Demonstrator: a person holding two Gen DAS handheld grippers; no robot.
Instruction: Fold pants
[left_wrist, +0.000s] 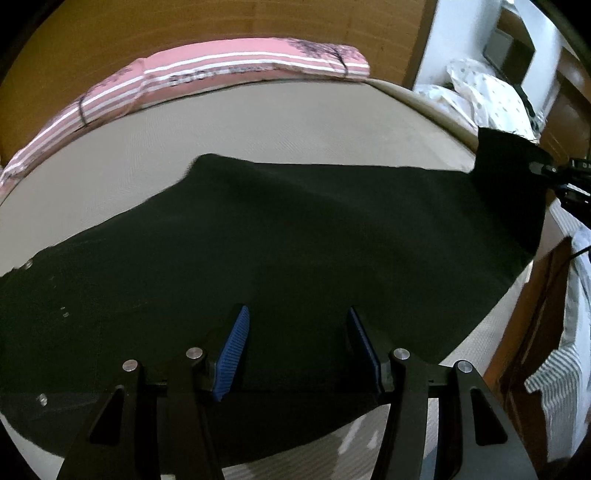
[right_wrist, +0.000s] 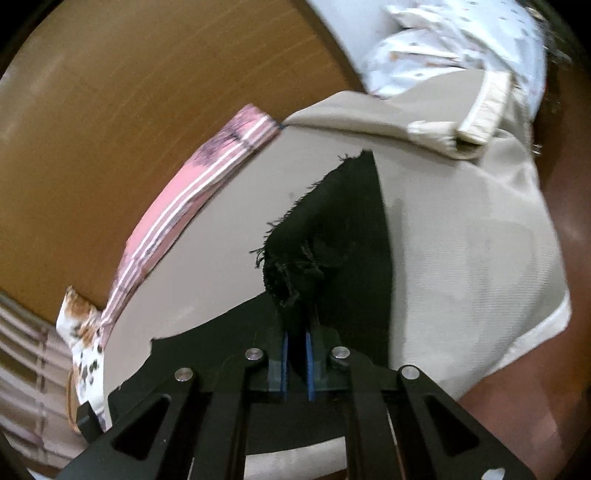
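Black pants (left_wrist: 280, 236) lie spread across a beige bed (left_wrist: 258, 122). My left gripper (left_wrist: 297, 321) is open, its blue pads (left_wrist: 236, 343) held just above the cloth near the front edge, holding nothing. At the far right of the left wrist view the pants' leg end (left_wrist: 509, 173) is lifted off the bed by the right gripper. In the right wrist view my right gripper (right_wrist: 297, 332) is shut on the frayed hem of the pants (right_wrist: 332, 236), which rises bunched from between the pads.
A pink striped bolster (left_wrist: 236, 74) lies along the bed's far edge against a wooden headboard (left_wrist: 221, 22). White spotted bedding (left_wrist: 484, 96) sits at the right. A striped cloth (left_wrist: 554, 387) hangs off the bed's right side. The beige sheet's folded corner (right_wrist: 476, 122) lies beyond the hem.
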